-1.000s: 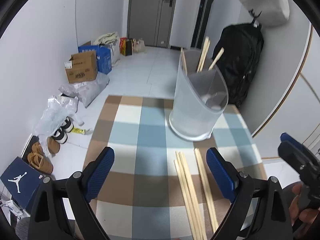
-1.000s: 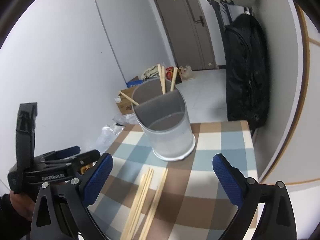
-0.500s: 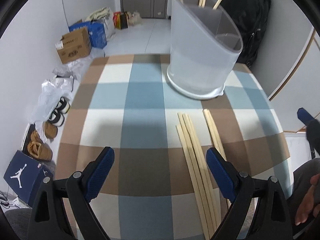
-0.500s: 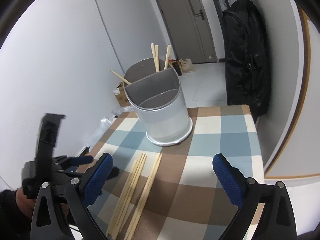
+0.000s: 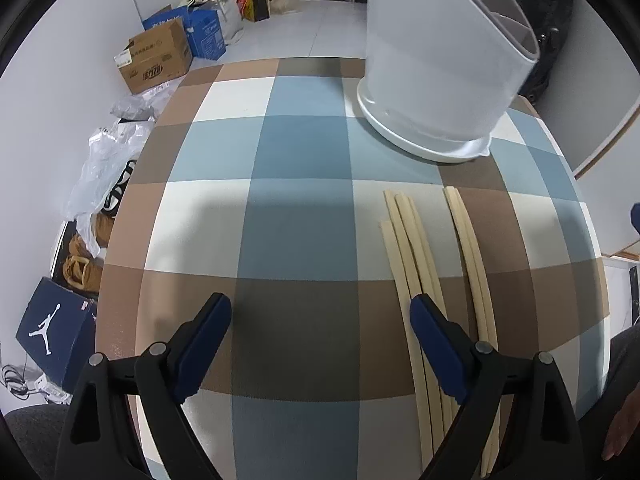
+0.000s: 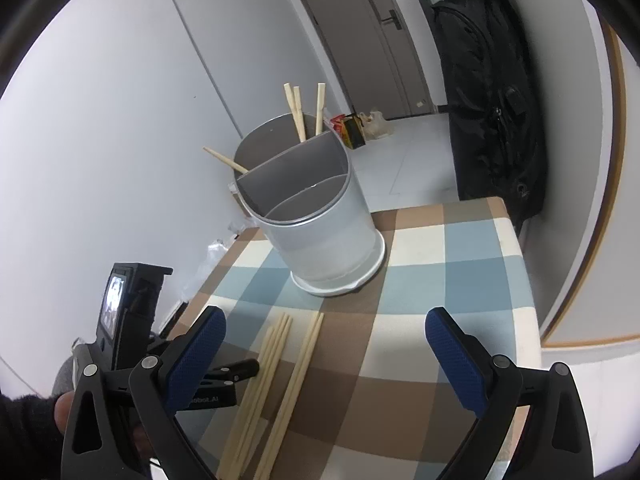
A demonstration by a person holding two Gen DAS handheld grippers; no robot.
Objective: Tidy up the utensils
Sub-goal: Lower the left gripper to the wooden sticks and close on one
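Note:
Several loose wooden chopsticks [image 5: 408, 240] lie on the checked tablecloth [image 5: 296, 216], with a separate pair [image 5: 466, 232] just to their right. My left gripper [image 5: 320, 308] points steeply down over the cloth and is open. Its right finger [image 5: 436, 340] hangs over the near part of the bundle, and only bare cloth shows between the pads. The grey divided utensil holder [image 5: 440, 60] stands at the far end. My right gripper [image 6: 326, 316] is open and empty, above the same chopsticks [image 6: 276, 360]. More chopsticks [image 6: 298, 114] stand in the rear compartment of the holder [image 6: 320, 220].
The left gripper's body [image 6: 132, 320] and a gloved hand [image 6: 24, 432] sit at the table's left edge. A black backpack [image 6: 492, 100] hangs by the right wall. Cardboard boxes [image 5: 156, 56], bags and shoes [image 5: 80, 264] lie on the floor to the left.
My left gripper has sunk and tipped downward, so the holder slid to the top of its view and the chopsticks came under its right finger. The right gripper dropped slightly.

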